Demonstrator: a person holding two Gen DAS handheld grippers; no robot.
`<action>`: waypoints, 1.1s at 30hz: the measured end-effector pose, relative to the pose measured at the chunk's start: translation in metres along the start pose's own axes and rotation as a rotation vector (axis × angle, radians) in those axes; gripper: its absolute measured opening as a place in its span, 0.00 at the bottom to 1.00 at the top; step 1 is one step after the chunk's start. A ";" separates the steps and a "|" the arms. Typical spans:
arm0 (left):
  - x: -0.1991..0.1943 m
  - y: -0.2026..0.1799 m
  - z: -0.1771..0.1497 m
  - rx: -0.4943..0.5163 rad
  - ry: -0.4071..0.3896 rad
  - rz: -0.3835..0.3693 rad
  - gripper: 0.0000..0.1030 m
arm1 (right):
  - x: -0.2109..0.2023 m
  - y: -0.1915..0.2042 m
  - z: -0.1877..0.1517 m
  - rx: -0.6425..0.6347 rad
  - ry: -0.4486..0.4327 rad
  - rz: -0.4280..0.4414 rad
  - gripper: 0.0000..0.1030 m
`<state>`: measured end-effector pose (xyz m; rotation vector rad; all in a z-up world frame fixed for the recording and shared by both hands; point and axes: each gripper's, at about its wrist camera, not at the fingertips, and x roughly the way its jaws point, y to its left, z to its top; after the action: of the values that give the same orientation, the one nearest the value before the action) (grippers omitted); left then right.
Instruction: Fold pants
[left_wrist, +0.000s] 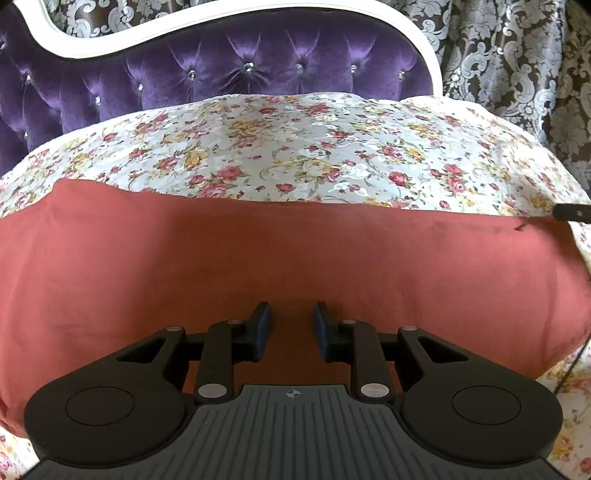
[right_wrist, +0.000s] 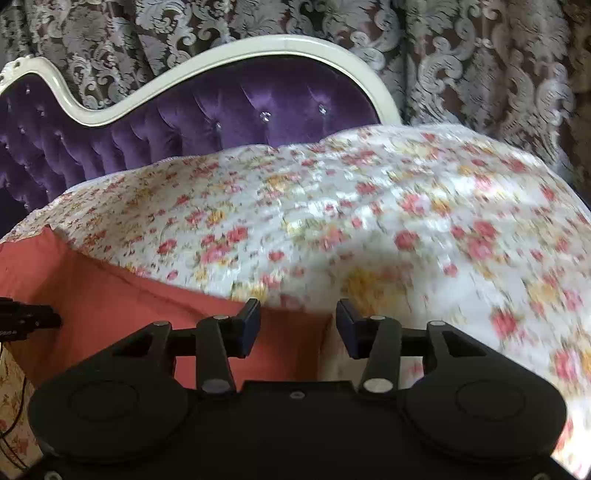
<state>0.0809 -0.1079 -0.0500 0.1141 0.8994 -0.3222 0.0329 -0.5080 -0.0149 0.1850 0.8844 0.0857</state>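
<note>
While both wrist views look toward the purple tufted headboard (left_wrist: 221, 77), the pants (left_wrist: 258, 258) lie flat on the floral bedsheet (left_wrist: 314, 147) as one wide rust-red band running left to right. Far edge of the cloth is fairly straight; a small loose thread shows near its far right corner.

Left gripper (left_wrist: 291, 328): jaws spread, blue pads facing each other with a clear gap, nothing between them. It hovers over the near-middle part of the pants; can't tell if the tips touch the cloth.

Right gripper (right_wrist: 298, 328): jaws also spread, wider gap, nothing pinched. It sits over the right end of the pants, with the left finger above red cloth and the right finger above floral sheet, so the cloth's edge falls between the fingers. Right view is motion-blurred, mostly on the sheet.

Each gripper is visible in the other's view: a dark tip at the right edge of the left view, black hardware at the left edge of the right view.

Behind the bed, a grey damask curtain (right_wrist: 480, 74) hangs; the headboard has a white curved frame (right_wrist: 258, 48).
</note>
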 end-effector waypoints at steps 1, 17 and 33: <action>0.000 0.000 0.000 -0.006 0.000 -0.001 0.24 | 0.007 -0.002 0.003 -0.001 0.004 0.017 0.57; 0.001 0.004 0.004 -0.034 0.005 -0.021 0.24 | -0.009 -0.015 -0.025 0.103 0.231 0.289 0.12; 0.011 -0.014 0.014 -0.008 -0.039 -0.076 0.24 | -0.094 0.035 0.016 0.468 -0.021 0.348 0.11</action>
<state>0.0931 -0.1273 -0.0489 0.0662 0.8681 -0.3905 -0.0140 -0.4903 0.0737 0.7755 0.8341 0.2002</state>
